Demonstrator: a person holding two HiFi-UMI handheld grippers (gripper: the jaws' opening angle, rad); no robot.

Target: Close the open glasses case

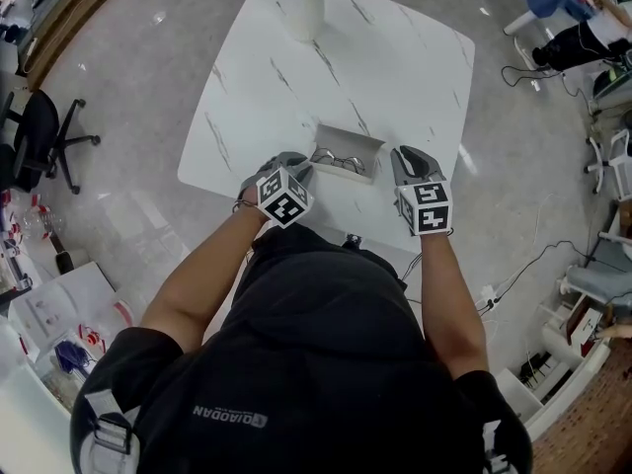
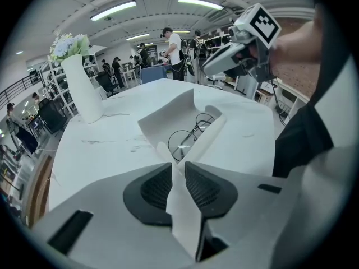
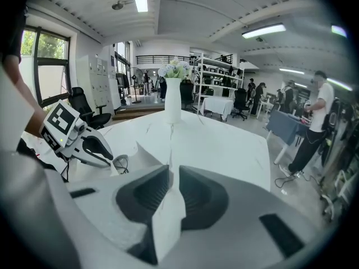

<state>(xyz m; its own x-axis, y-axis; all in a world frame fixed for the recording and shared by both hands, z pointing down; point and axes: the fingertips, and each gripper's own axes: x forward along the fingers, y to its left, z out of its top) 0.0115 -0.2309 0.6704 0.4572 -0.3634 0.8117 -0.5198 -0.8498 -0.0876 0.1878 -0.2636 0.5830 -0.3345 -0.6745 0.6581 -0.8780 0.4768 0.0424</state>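
A white fold-flat glasses case [image 1: 348, 142] lies open near the front edge of the white marble table [image 1: 296, 77], with thin wire-framed glasses [image 1: 339, 159] inside. My left gripper [image 1: 294, 173] is at the case's left end, shut on a white flap of the case [image 2: 180, 200]. In the left gripper view the glasses [image 2: 190, 136] lie just beyond the left gripper [image 2: 178, 164]. My right gripper [image 1: 407, 162] is at the case's right end. Its jaws are shut on another white flap [image 3: 167, 212]. From the right gripper [image 3: 170, 170] view, the left gripper [image 3: 84, 144] shows across the case.
A tall white vase with flowers [image 1: 301, 3] stands at the table's far side. A black office chair [image 1: 39, 136] is on the floor to the left. Desks, cables and shelves [image 1: 583, 294] fill the right side. People stand in the background [image 2: 174, 46].
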